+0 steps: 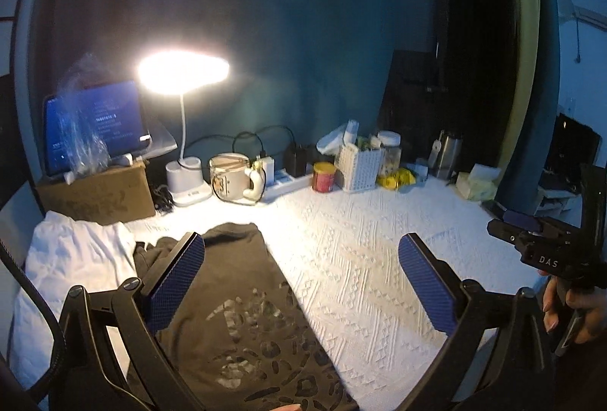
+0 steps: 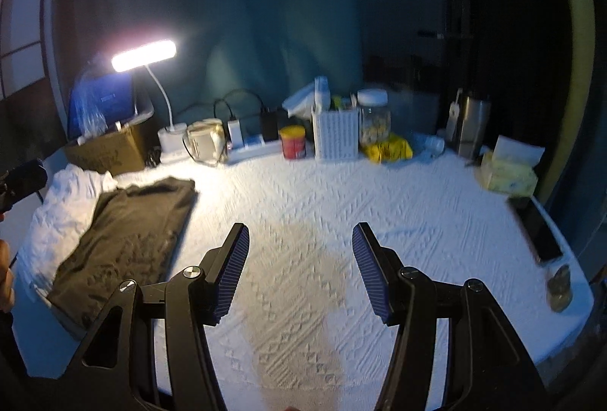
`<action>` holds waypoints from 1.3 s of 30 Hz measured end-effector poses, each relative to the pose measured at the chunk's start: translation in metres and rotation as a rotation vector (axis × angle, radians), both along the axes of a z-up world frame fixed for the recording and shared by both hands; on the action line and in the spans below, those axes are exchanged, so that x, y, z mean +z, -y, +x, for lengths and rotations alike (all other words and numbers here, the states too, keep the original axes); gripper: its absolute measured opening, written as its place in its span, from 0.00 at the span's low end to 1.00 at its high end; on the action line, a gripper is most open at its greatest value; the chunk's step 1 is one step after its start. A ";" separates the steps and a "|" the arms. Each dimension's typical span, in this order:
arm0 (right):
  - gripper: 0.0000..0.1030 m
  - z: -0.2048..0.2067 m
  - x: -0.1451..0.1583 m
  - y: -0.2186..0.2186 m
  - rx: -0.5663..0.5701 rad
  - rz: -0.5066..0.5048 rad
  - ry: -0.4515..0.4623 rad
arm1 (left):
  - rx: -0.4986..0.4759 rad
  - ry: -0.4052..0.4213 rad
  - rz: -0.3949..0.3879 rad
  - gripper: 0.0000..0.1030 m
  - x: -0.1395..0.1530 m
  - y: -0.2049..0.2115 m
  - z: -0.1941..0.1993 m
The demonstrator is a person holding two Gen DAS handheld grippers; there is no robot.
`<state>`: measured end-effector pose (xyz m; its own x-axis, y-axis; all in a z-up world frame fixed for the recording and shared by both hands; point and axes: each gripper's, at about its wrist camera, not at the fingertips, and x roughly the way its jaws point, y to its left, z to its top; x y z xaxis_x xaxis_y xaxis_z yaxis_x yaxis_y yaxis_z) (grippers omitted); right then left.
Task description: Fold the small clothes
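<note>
A dark olive shirt (image 1: 235, 297) with a pale print lies folded as a long strip on the white textured bedspread (image 1: 360, 259). A crumpled white garment (image 1: 76, 259) lies to its left. My left gripper (image 1: 302, 236) hangs open wide above the shirt's right edge, with nothing between its blue pads. My right gripper (image 2: 300, 227) is open over bare bedspread (image 2: 303, 297), to the right of the shirt (image 2: 125, 236) and well apart from it. The white garment (image 2: 64, 198) lies beyond the shirt. A hand holds the right gripper (image 1: 508, 227) at the frame's right edge.
Along the far edge stand a cardboard box (image 1: 98, 191), a lit desk lamp (image 1: 182, 69), a mug (image 1: 231, 179), a power strip (image 1: 288, 181), a red can (image 1: 323, 176), a white basket (image 1: 360, 164), a steel flask (image 2: 470, 130) and a tissue box (image 2: 508, 172). A phone (image 2: 538, 229) lies at the right edge.
</note>
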<state>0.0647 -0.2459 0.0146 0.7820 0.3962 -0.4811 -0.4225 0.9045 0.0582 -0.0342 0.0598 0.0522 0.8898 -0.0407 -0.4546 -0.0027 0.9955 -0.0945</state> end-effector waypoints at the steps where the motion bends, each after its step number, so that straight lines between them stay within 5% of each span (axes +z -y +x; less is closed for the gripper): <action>1: 0.58 -0.002 0.007 0.000 0.000 0.006 0.015 | 0.002 0.009 -0.004 0.98 0.005 -0.001 -0.002; 13: 0.58 -0.026 0.067 -0.004 0.013 0.030 0.170 | 0.043 0.120 0.003 0.98 0.038 -0.017 -0.024; 39: 0.59 -0.057 0.117 -0.066 0.115 0.029 0.283 | 0.179 0.243 -0.007 0.98 0.069 -0.079 -0.069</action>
<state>0.0078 -0.1802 0.1316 0.8329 0.5000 -0.2375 -0.5248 0.8497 -0.0517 -0.1029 0.1392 0.1214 0.9659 0.1241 -0.2274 -0.1544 0.9806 -0.1205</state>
